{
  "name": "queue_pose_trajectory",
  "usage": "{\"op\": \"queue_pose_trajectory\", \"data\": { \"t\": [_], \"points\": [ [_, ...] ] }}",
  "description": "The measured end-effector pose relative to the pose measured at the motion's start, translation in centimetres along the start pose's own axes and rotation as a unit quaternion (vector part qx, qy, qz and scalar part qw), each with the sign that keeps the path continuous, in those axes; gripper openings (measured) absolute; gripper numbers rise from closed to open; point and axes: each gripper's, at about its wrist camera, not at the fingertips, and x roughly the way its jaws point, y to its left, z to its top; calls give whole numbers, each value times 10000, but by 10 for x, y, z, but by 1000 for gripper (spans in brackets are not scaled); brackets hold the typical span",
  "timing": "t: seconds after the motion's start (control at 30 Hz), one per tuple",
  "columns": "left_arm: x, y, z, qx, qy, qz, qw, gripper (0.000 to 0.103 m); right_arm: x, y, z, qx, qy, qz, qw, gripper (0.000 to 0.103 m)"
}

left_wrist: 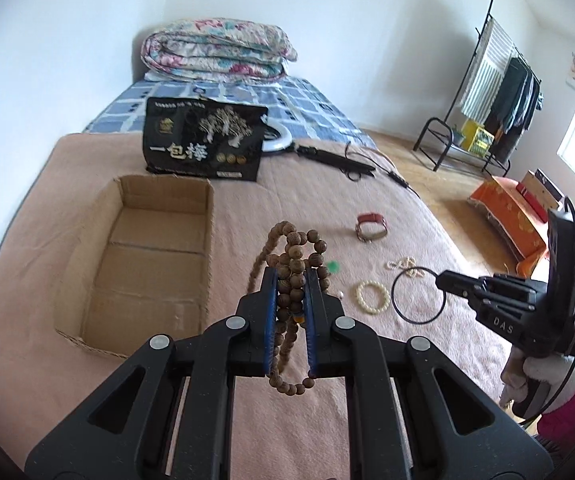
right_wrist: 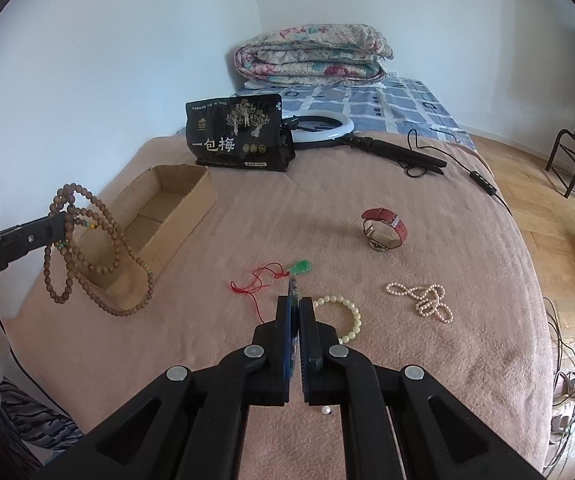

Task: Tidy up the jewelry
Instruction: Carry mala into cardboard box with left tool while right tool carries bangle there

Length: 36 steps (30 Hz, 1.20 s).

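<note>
- On the left, the cardboard box is seen open-topped on the pink blanket; as far as its floor shows, nothing has been placed inside, so the sorting is judged to be at its very start.
- Just right of the box, the left gripper is held above the blanket, its jaws clenched on the wooden bead strand; the gap is only as wide as a bead or two.
- From the right wrist view the strand is seen draped in long loops below that gripper, hanging clear of the blanket and near the box's open end.
- A drop into the box is judged to be the step in hand for this strand; the trailing loops could catch on the box wall.
- Further right, a jade pendant on a red cord is left lying on the blanket, with a cream bead bracelet beside it.
- The thin black ring is gripped at its rim by the right gripper, the jaws pressed almost fully together; the ring seems to be lifted, though contact with the blanket cannot be ruled out.
- In the right wrist view only a sliver of the ring shows between the blue pads.
- Beyond, the red-strapped watch stands on its side, untouched.
- Far right, the pearl necklace lies tangled, well apart from the box.
- Two pieces are in hand, four remain on the blanket, none is seen stored.
</note>
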Motion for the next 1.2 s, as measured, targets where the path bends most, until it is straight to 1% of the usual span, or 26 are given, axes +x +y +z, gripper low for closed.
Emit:
{"op": "queue_pose_trajectory", "data": {
  "t": [0.13,0.4,0.7,0.87,1.2],
  "points": [
    [-11,19,11,-130,-116,90,9998,10,-1,12,7,-43,-96,41,9999,1],
    [-24,59,22,-259,-268,431,9984,10,1,41,28,-128,-299,239,9992,1],
    [-25,108,26,-455,-205,765,9958,10,18,89,55,-253,-469,623,9966,1],
    [-20,132,21,-656,-89,882,9939,10,35,118,64,-348,-458,842,9948,1],
    [-6,151,12,-699,142,1048,9919,10,67,162,69,-417,-394,1148,9917,1]
  ]
}}
